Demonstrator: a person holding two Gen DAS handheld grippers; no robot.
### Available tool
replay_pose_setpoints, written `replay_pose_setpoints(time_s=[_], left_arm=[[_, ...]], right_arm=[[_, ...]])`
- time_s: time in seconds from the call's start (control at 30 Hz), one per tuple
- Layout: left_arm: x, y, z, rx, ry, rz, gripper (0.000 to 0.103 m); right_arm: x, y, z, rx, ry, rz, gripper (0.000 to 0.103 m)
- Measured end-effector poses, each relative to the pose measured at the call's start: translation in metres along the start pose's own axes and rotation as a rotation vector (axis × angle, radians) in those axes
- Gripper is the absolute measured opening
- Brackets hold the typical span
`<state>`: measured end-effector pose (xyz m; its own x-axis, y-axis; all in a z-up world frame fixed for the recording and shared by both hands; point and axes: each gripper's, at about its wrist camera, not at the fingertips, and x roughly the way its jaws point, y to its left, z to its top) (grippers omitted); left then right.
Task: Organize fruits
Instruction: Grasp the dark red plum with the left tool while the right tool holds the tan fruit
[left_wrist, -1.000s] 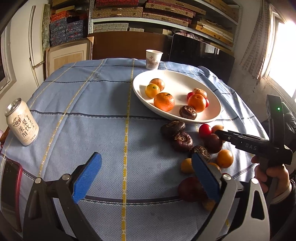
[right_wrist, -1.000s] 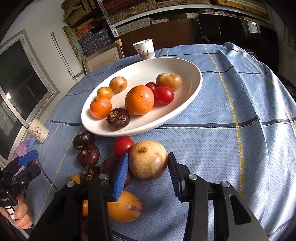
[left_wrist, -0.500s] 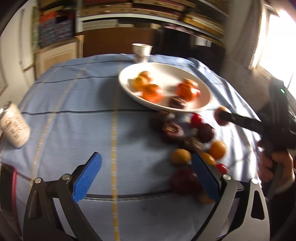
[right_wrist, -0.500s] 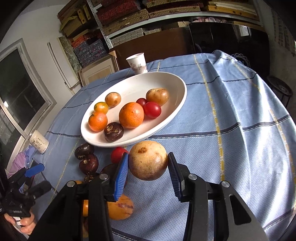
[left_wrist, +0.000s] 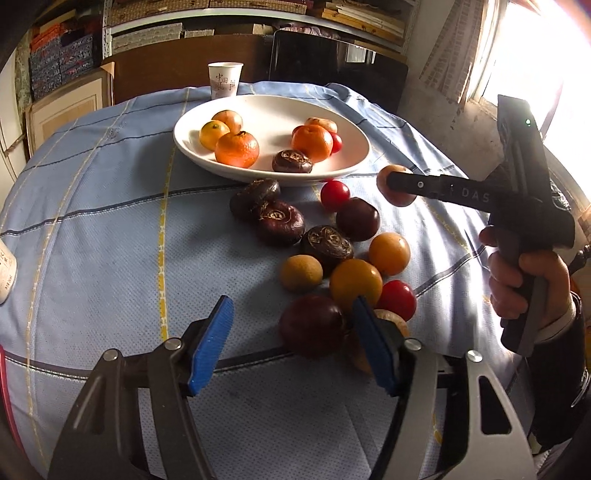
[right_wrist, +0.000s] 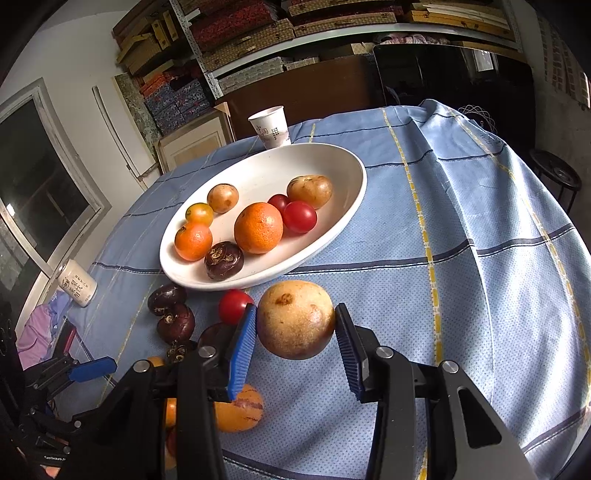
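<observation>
A blue checked tablecloth (right_wrist: 461, 229) covered the tabletop. Toward its far edge sat a white oval dish (right_wrist: 343, 221) holding two oranges, small tomatoes, a dark water chestnut (right_wrist: 224, 259) and some tan fruits. Just behind the dish stood a paper cup (right_wrist: 270, 126). The right gripper (right_wrist: 293, 349) had its blue pads clamped on a tan round fruit (right_wrist: 295, 319), lifted clear of the cloth near the dish's near rim. The left gripper (left_wrist: 295, 343) stood wide apart, gripping nothing, above a cluster of loose fruit between the dish and the near edge; a dark red fruit (left_wrist: 312, 325) lay between its fingers. A drinks can (right_wrist: 77, 282) lay near the left edge.
</observation>
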<state>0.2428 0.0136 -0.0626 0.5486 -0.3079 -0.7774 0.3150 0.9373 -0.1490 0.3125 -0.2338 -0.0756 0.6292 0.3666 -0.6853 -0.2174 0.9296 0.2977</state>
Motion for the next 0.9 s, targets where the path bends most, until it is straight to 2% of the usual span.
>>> replay_pose_setpoints(time_s=[0.2, 0.67, 0.77, 0.9], left_arm=[[0.008, -0.001, -0.001, 0.004, 0.035, -0.020, 0.053], [0.016, -0.002, -0.004, 0.005, 0.069, -0.018, 0.052], [0.017, -0.004, -0.004, 0.010, 0.070, -0.021, 0.049], [0.017, -0.007, -0.005, 0.025, 0.072, -0.036, 0.039]], right_arm=[[0.001, 0.001, -0.001, 0.001, 0.006, -0.001, 0.043], [0.002, 0.000, -0.003, 0.003, 0.007, -0.005, 0.043], [0.002, 0.000, -0.002, 0.003, 0.008, -0.005, 0.043], [0.002, -0.001, -0.002, 0.004, 0.007, -0.010, 0.043]])
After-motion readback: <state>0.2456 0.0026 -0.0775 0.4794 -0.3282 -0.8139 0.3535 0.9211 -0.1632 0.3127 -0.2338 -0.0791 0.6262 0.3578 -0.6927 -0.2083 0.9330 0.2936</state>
